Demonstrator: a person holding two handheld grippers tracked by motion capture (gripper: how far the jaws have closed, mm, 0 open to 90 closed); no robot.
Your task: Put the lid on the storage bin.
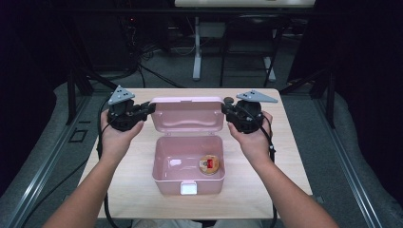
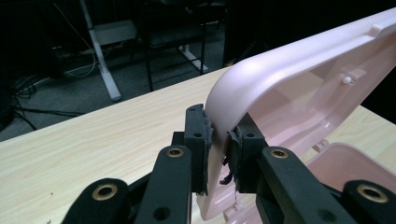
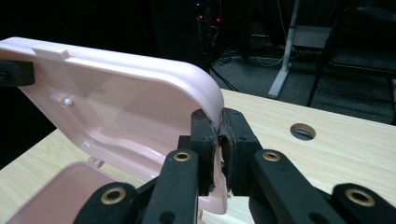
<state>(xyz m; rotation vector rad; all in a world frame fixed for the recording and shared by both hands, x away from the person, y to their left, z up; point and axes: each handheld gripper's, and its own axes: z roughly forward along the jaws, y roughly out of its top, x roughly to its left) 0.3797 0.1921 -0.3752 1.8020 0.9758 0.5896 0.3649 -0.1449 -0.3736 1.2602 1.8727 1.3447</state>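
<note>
From the high view we see a pink box (image 1: 188,173) near the middle of the wooden table (image 1: 138,190), its lid (image 1: 187,116) raised upright at the far side and a small round item (image 1: 209,165) inside at the right. The left gripper (image 1: 151,107) meets the lid's left edge, the right gripper (image 1: 224,108) its right edge.

In the left gripper view, our jaws straddle the lid's rim with a slight gap at one pad.

In the right gripper view, our jaws pinch the lid's corner tightly.
</note>
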